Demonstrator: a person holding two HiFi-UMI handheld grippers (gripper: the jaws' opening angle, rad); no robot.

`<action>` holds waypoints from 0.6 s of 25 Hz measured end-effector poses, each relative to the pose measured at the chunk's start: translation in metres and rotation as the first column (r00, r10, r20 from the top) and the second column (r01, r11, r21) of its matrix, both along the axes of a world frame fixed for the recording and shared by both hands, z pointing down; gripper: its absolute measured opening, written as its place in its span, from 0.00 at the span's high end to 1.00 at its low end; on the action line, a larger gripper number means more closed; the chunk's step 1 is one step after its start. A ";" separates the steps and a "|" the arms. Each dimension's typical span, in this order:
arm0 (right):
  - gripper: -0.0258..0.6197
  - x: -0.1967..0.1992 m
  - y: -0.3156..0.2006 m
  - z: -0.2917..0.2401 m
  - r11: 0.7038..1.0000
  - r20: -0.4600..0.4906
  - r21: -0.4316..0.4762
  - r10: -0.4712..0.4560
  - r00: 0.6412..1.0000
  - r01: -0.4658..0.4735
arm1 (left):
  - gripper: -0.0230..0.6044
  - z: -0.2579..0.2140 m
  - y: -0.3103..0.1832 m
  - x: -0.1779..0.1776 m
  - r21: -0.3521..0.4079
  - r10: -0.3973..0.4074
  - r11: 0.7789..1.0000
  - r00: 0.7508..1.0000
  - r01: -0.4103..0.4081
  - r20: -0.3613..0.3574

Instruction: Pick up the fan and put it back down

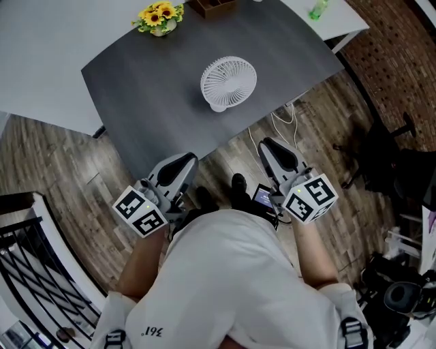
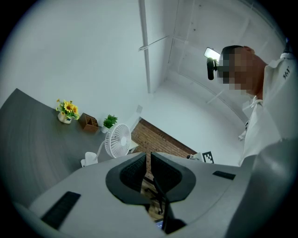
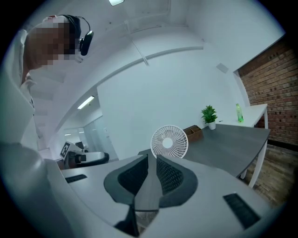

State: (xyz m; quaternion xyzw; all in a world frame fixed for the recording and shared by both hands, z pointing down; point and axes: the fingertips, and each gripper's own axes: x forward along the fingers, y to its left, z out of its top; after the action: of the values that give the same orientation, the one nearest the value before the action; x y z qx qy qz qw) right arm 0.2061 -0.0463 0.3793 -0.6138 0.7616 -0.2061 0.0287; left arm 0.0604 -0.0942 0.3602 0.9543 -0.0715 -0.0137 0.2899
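Wood-plank floor (image 1: 61,170) fills the lower half of the head view, and a dark grey tabletop (image 1: 146,95) slants across the upper middle. On it the white fan (image 1: 228,83) stands upright on its base, near the tabletop's lower right edge, its round grille facing the camera. Sunflowers (image 1: 160,15) in a small pot sit at the top of the frame, left of centre, with a brown box (image 1: 212,7) just to their right. A green bottle (image 1: 317,8) stands further right, at the top edge. A white cable (image 1: 283,126) hangs below the tabletop edge, under the fan.

The left tongs (image 1: 178,169) are at lower centre-left, off the tabletop and over the floor, close to the person's white shirt (image 1: 231,272). Their jaws are pressed almost together, leaving only a thin slit, with nothing between them. The right tongs (image 1: 276,153) are at centre-right, also short of the tabletop. Their jaws stand narrow too, a slim wedge of gap, and they grip nothing. Both are well apart from the fan.

From the left gripper view the fan shows left of centre, just above the jaw tips, with a small plant (image 2: 110,121) behind it. From the right gripper view it sits right above the jaw tips, near the middle of the frame.
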 end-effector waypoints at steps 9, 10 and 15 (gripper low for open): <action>0.88 0.020 -0.006 0.001 0.999 -0.014 -0.003 -0.040 0.999 0.040 | 0.88 -0.003 -0.002 0.019 0.002 -0.033 0.999 0.999 0.033 -0.013; 0.87 0.022 -0.008 0.001 0.999 -0.014 -0.002 -0.042 0.999 0.042 | 0.85 -0.003 -0.003 0.020 0.005 -0.035 0.999 0.999 0.035 -0.017; 0.83 0.030 -0.013 0.000 0.999 -0.019 0.001 -0.051 0.999 0.051 | 0.79 -0.002 -0.011 0.023 0.015 -0.065 0.998 0.998 0.065 -0.003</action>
State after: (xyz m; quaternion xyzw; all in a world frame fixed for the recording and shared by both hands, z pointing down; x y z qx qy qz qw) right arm 0.2365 -0.0594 0.3792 -0.5961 0.7773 -0.2004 0.0167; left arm 0.0838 -0.1056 0.3577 0.9536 -0.1020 -0.0248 0.2823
